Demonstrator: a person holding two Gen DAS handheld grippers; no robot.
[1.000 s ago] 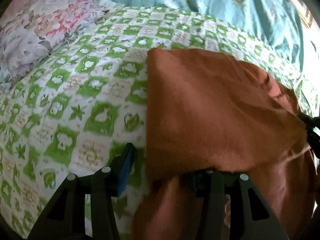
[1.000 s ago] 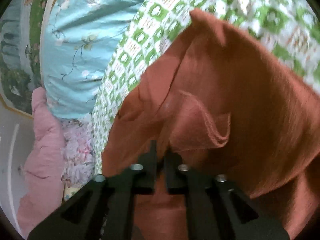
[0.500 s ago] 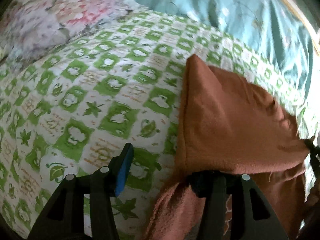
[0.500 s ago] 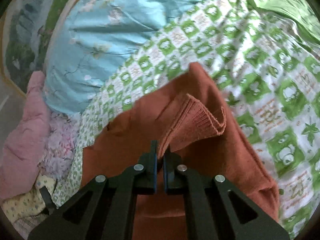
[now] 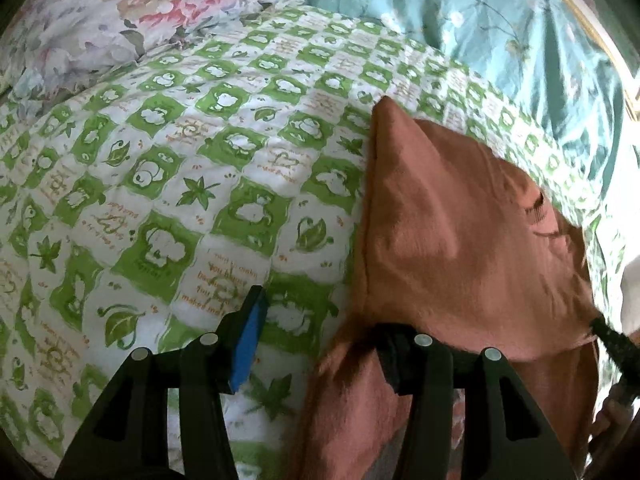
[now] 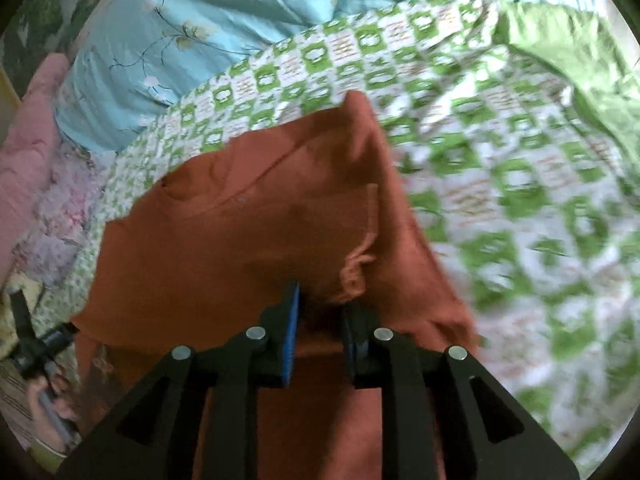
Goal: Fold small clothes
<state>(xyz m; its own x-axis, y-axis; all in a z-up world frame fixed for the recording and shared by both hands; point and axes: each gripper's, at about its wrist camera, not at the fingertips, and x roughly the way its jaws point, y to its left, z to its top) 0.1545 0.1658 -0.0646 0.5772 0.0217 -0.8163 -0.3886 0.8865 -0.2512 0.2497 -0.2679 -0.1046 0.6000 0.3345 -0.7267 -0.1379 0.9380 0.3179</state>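
1. The rust-brown garment [image 6: 256, 248] is laid on the green-checked bedspread [image 5: 168, 184], one flap doubled over the body so that a fold is formed
2. The right gripper [image 6: 320, 320] is opening; the ribbed edge lies between its jaws, seemingly no longer pinched, judged as being released onto the fold
3. The left gripper [image 5: 324, 340] is parted; cloth is draped over one finger [image 5: 404, 360], not clamped

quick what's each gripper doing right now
Left gripper: open, one finger under the rust-orange garment, no pinch.
Right gripper: jaws opening above the garment, nothing pinched.
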